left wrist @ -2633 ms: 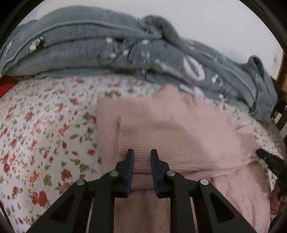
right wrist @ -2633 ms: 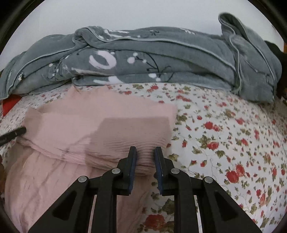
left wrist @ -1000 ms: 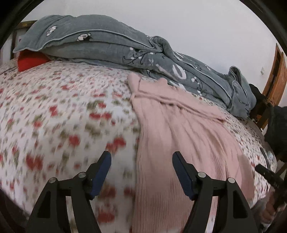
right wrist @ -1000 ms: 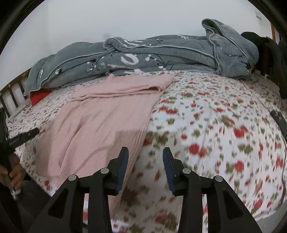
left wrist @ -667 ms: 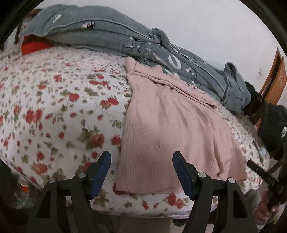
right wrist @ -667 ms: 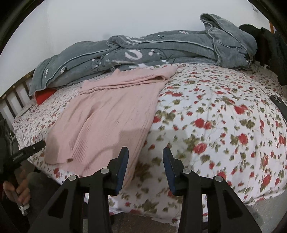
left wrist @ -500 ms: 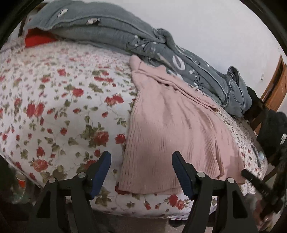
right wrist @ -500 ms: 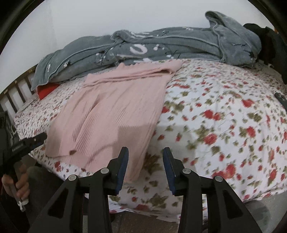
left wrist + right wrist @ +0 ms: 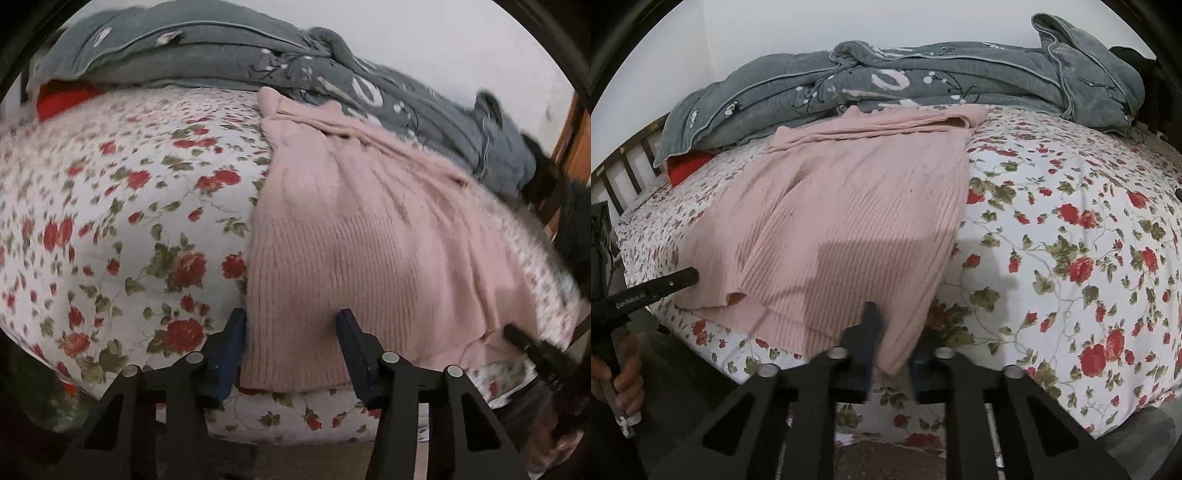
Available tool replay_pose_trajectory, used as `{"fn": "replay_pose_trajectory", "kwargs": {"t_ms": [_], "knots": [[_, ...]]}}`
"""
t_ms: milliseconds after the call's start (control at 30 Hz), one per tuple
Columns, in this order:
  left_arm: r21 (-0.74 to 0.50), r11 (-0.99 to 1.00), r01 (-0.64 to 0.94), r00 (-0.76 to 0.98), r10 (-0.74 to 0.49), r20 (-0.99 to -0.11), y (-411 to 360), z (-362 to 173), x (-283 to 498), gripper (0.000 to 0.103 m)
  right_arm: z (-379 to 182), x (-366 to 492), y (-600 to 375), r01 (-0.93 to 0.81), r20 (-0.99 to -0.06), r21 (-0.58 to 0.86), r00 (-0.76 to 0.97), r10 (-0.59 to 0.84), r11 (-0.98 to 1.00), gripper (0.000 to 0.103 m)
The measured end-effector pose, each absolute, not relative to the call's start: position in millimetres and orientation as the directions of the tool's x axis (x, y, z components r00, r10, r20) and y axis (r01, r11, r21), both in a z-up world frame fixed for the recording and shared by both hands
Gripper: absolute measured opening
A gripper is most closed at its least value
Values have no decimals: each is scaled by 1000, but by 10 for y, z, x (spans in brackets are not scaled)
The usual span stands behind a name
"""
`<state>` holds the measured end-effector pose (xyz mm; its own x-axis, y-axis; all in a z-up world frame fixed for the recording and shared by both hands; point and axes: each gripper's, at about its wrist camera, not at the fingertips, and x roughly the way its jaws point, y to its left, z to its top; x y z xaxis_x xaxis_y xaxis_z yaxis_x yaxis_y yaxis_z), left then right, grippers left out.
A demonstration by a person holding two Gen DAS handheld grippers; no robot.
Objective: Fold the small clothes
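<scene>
Item: pink knit garment, ribbed, lay spread lengthwise on the floral bedsheet, its far end already turned over in a narrow band just beside the grey quilt heaped along the back of the sheet, its near hem hanging slightly over the sheet's front edge. Condition: one fold at the far end appeared done; the long body remained flat and unfolded, with a slack ridge down its left half and one near corner curled up. Right gripper: jaws had just been closing and stood clenched on the garment's near right hem corner, cloth pinched between them. Left gripper: jaws had just been closing but stood partly apart, straddling the garment's near left hem corner, the left pad at the cloth's side edge and the right pad over the knit; no firm pinch could be seen, so judged not yet grasping. Red cushion lay partly under the quilt at the sheet's far left, clear of the work. Progress, as judged: early to middle; left corner still to be seized, then the near hem to be carried toward the folded band, with any further halving and smoothing outstanding
</scene>
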<state>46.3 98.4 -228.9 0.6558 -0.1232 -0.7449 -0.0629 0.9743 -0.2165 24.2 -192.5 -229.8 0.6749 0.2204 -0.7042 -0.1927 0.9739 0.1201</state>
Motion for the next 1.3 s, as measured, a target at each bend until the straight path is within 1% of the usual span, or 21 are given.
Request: {"fn": "replay_pose_trajectory", "kwargs": {"t_ms": [33, 67, 100, 133, 267, 367, 467, 600, 700, 800, 833, 967, 1033, 1100, 1267, 1300], "knots": [[-196, 979, -56, 660, -111, -743, 948, -2279, 455, 22, -2280, 226, -1937, -193, -696, 116, 685, 218, 974, 6], [-193, 980, -53, 665, -110, -739, 940, -2263, 448, 13, -2244, 188, -1966, -187, -676, 118, 704, 217, 975, 5], [-205, 978, -45, 678, -121, -725, 955, -2242, 416, 9, -2197, 155, -2008, -184, -655, 130, 722, 224, 974, 5], [-227, 973, -38, 692, -138, -708, 990, -2218, 382, 9, -2157, 129, -2053, -179, -640, 146, 733, 231, 973, 5], [-299, 953, -48, 732, -170, -660, 1183, -2142, 245, 8, -2020, 33, -2334, -153, -588, 229, 766, 262, 961, 4], [-336, 937, -92, 734, -164, -659, 1296, -2151, 231, 7, -2075, 68, -2437, -131, -602, 247, 755, 258, 960, 4], [-381, 918, -111, 726, -187, -662, 1397, -2193, 237, 7, -2203, 102, -2439, -124, -631, 241, 733, 252, 963, 4], [-360, 928, -97, 723, -182, -666, 1375, -2188, 238, 7, -2279, 104, -2370, -125, -648, 200, 727, 227, 972, 4], [-370, 923, -107, 709, -190, -679, 1401, -2234, 230, 7, -2278, 87, -2407, -125, -644, 207, 729, 232, 970, 4], [-396, 913, -103, 677, -227, -700, 1404, -2300, 217, 7, -2301, 105, -2369, -134, -662, 187, 715, 226, 973, 5], [-394, 913, -108, 676, -223, -702, 1405, -2305, 213, 8, -2309, 111, -2357, -136, -666, 185, 711, 226, 973, 5], [-419, 899, -125, 673, -234, -702, 1434, -2337, 203, 11, -2316, 144, -2335, -140, -676, 197, 697, 238, 970, 9], [-440, 889, -127, 673, -248, -697, 1454, -2345, 200, 11, -2310, 153, -2326, -135, -679, 192, 697, 231, 972, 14], [-441, 888, -133, 675, -244, -696, 1456, -2362, 192, 12, -2298, 165, -2314, -126, -680, 190, 699, 223, 974, 25], [-418, 899, -131, 674, -228, -702, 1400, -2356, 199, 15, -2248, 199, -2305, -161, -660, 191, 710, 248, 968, 27], [-406, 904, -132, 677, -217, -703, 1381, -2356, 194, 17, -2245, 202, -2292, -159, -658, 177, 714, 237, 971, 27]]}}
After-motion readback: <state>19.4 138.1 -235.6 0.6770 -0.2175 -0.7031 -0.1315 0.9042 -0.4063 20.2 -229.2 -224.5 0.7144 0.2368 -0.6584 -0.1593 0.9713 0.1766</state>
